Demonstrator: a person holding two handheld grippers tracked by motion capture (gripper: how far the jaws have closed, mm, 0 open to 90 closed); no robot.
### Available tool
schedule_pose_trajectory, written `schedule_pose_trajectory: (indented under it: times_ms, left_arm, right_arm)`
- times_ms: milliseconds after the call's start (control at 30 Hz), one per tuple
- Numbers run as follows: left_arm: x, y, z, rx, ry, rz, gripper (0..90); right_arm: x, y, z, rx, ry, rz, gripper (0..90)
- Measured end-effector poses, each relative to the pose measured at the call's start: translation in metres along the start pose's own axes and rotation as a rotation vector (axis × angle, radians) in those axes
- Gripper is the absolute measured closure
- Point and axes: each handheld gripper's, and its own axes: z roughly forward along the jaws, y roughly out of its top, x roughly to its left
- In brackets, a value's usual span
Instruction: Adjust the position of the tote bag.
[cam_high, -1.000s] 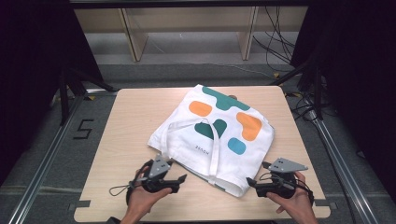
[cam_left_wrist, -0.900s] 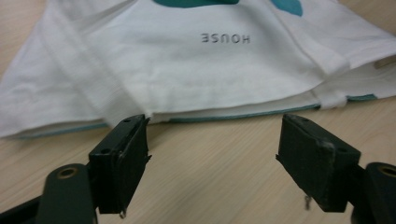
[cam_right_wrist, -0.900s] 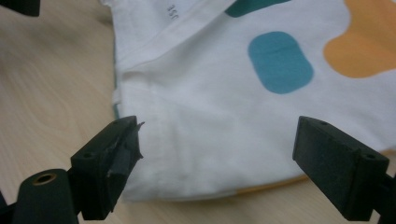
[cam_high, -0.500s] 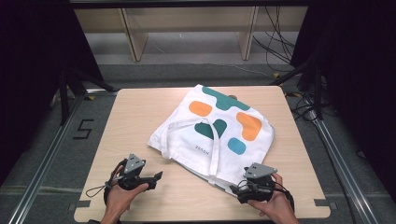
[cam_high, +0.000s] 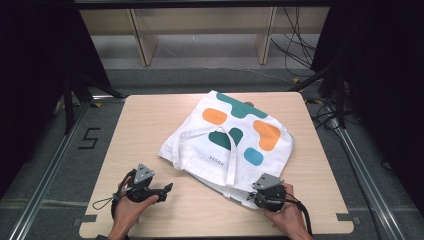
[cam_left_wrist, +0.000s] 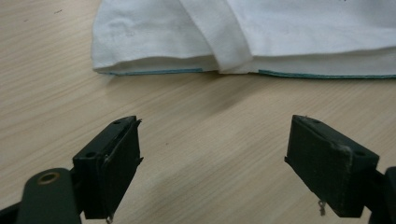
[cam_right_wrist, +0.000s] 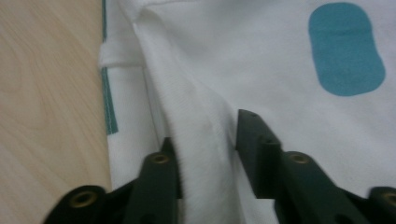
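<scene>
**Left gripper apart over bare wood, right gripper pinching tote fabric**

Left side, high view: person's left hand (cam_high: 127, 210) at the near-left edge of the tabletop (cam_high: 150, 125), holding the left gripper (cam_high: 167, 189), grey three-cornered plate on top, cable looped off to its left. Gripper points right toward the bag, apart from it. Left gripper view: left gripper (cam_left_wrist: 212, 163) jaws wide apart, nothing between them, bare light wood under them. Bag's near edge lies just beyond the jaws, not touching; thin teal line runs along that hem, one white strap (cam_left_wrist: 217, 32) folded across it.

Centre: white tote bag (cam_high: 235, 145) lies flat on the tabletop, turned at an angle, spread from mid-table toward the far right. Printed blobs on it: orange, dark green, one blue. Small dark lettering near the middle, too small to read. Two white straps lie on top of the bag, one looped at its left part, one running down toward the near edge.

Right side, high view: person's right hand (cam_high: 287, 217) at the near edge, right gripper (cam_high: 252, 197) at the bag's near corner, plate on top, cable trailing right. Right gripper view: right gripper (cam_right_wrist: 205, 149) jaws close together, clamped on a raised fold of the white tote bag (cam_right_wrist: 261, 56) fabric that rises between them. Blue blob (cam_right_wrist: 345, 49) upper right, teal hem strip and bare tabletop (cam_right_wrist: 46, 93) at left.
</scene>
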Motion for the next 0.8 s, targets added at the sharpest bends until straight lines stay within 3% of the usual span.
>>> schedule_pose_trajectory:
  times_ms: [167,200,233,267,300,333,433,467,533,633,667,733,767,800]
  left_arm:
    - [0.001,0.001,0.002,0.007,0.026,0.012,16.7]
    - [0.003,0.002,0.002,0.035,0.033,0.050,16.8]
    - [0.002,0.003,0.004,0.033,0.049,0.047,16.8]
    - [0.002,0.005,0.006,0.030,0.065,0.050,16.7]
    - [0.001,0.006,0.010,0.009,0.073,0.037,16.8]
    - [0.002,0.008,0.012,0.026,0.077,0.040,16.9]
    - [0.003,0.012,0.021,0.018,0.104,0.054,17.4]
    - [0.003,0.014,0.025,0.019,0.107,0.047,17.7]
    - [0.003,0.018,0.032,0.015,0.134,0.075,18.0]
    - [0.004,0.024,0.045,0.021,0.141,0.083,19.5]
    - [0.004,0.025,0.047,0.020,0.145,0.085,20.5]
    - [0.003,0.027,0.051,0.003,0.156,0.074,22.2]
    - [0.004,0.031,0.056,-0.010,0.165,0.101,23.0]
    - [0.004,0.031,0.056,-0.010,0.165,0.101,23.5]
  right_arm:
    - [-0.020,-0.001,-0.025,-0.163,0.019,0.111,85.1]
    - [-0.023,0.000,-0.030,-0.183,0.011,0.132,85.3]
    - [-0.026,0.000,-0.033,-0.205,-0.003,0.119,85.5]
    - [-0.028,0.000,-0.037,-0.211,0.003,0.146,85.6]
    - [-0.031,-0.001,-0.039,-0.223,0.000,0.140,85.5]
    - [-0.031,-0.002,-0.041,-0.222,0.004,0.163,85.5]
    - [-0.036,-0.005,-0.044,-0.234,0.004,0.161,85.3]
    - [-0.034,-0.006,-0.045,-0.222,0.016,0.194,85.3]
    - [-0.038,-0.007,-0.043,-0.235,0.018,0.158,85.1]
    - [-0.039,-0.008,-0.045,-0.218,0.012,0.154,84.9]
    - [-0.037,-0.009,-0.046,-0.207,0.020,0.178,84.7]
    - [-0.037,-0.009,-0.046,-0.204,0.021,0.181,84.7]
    - [-0.039,-0.010,-0.045,-0.206,0.024,0.162,84.6]
    - [-0.039,-0.010,-0.045,-0.206,0.024,0.162,84.6]
